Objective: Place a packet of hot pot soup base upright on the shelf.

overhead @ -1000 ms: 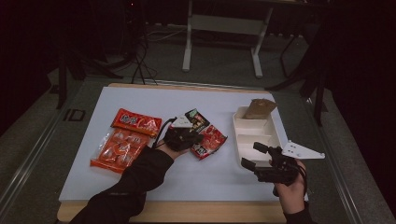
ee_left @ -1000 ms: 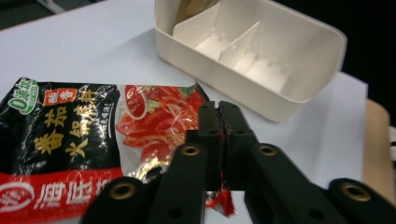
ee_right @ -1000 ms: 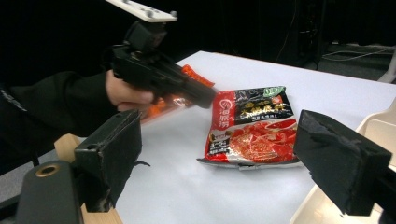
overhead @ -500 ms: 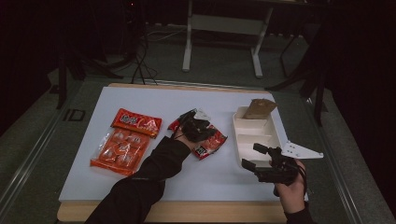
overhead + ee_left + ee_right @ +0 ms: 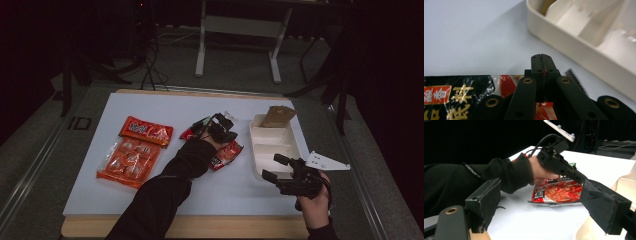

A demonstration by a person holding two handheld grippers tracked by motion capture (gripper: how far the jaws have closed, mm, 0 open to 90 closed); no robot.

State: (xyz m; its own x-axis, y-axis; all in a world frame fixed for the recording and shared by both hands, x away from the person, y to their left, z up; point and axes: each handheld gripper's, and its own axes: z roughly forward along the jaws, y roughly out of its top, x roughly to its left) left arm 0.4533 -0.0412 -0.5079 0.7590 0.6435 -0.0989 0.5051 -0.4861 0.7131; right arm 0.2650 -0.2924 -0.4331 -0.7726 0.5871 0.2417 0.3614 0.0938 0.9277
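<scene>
Red snack packet (image 5: pixel 227 152): glossy foil, red with a photo of reddish noodle-like food, a black panel with gold characters and a small red label in the left gripper view (image 5: pixel 454 96), and a white panel with black print at one corner (image 5: pixel 539 194). It lies flat on the white bench (image 5: pixel 165 107), about mid-bench, just left of the cream tray (image 5: pixel 256 150), apart from it.

Left gripper (image 5: pixel 223 131) sits over the packet's upper part, pointing toward the tray. In the left gripper view its fingers (image 5: pixel 537 65) are pressed together with a thin sliver of red wrapper showing in the seam between them, so they are pinched shut on the packet's edge; the rest of the packet spreads out below and to the left of the fingers. The hand (image 5: pixel 541 173) rests just above the packet in the right gripper view.

Right gripper (image 5: pixel 274 167) hangs at the tray's near end, well apart from the packet, fingers (image 5: pixel 484 200) spread wide, nothing between them.

A brown pouch (image 5: pixel 278 116) sits in the tray's far compartment. Two orange-red snack bags (image 5: pixel 135 150) lie on the bench's left side, well apart from the packet.
</scene>
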